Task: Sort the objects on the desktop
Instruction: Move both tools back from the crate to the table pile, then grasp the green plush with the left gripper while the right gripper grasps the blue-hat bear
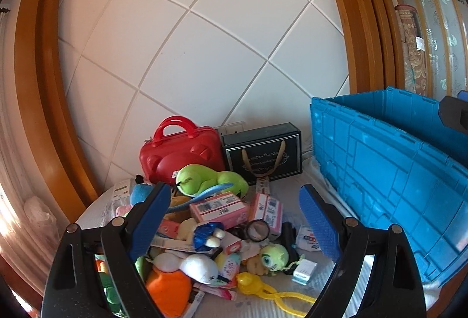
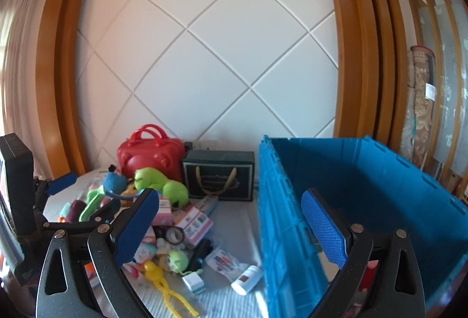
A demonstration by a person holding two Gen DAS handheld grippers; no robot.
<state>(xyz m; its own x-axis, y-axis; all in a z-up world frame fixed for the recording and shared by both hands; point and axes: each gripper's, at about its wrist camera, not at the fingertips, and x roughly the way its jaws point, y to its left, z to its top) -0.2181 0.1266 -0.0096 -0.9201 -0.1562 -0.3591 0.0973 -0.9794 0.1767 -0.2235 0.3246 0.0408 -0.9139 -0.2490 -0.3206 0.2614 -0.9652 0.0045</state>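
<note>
Two handheld grippers hang above a cluttered, pale-covered tabletop (image 1: 295,189) set against a white, diagonally grooved wall panel. The left gripper (image 1: 235,218), its blue-padded jaws spread wide with nothing between them, is poised over a heap of small toys and packets: a green plush caterpillar (image 1: 210,179), a pink cardboard box with a barcode label (image 1: 218,209), a roll of dark tape (image 1: 257,230), a green one-eyed plush monster (image 1: 273,255), a yellow plastic duck-headed tong toy (image 1: 263,288) and an orange plush (image 1: 168,290). Behind the heap, against the wall, stand a red hard-shell mini suitcase with a handle (image 1: 181,149) and a black gift box with gold ribbon handles (image 1: 263,154). The right gripper (image 2: 231,224), jaws likewise wide apart and empty, straddles the near wall of a large open blue plastic crate (image 2: 365,177) sitting just right of the pile. A white cylindrical bottle (image 2: 247,278) lies beside the crate's base.
</note>
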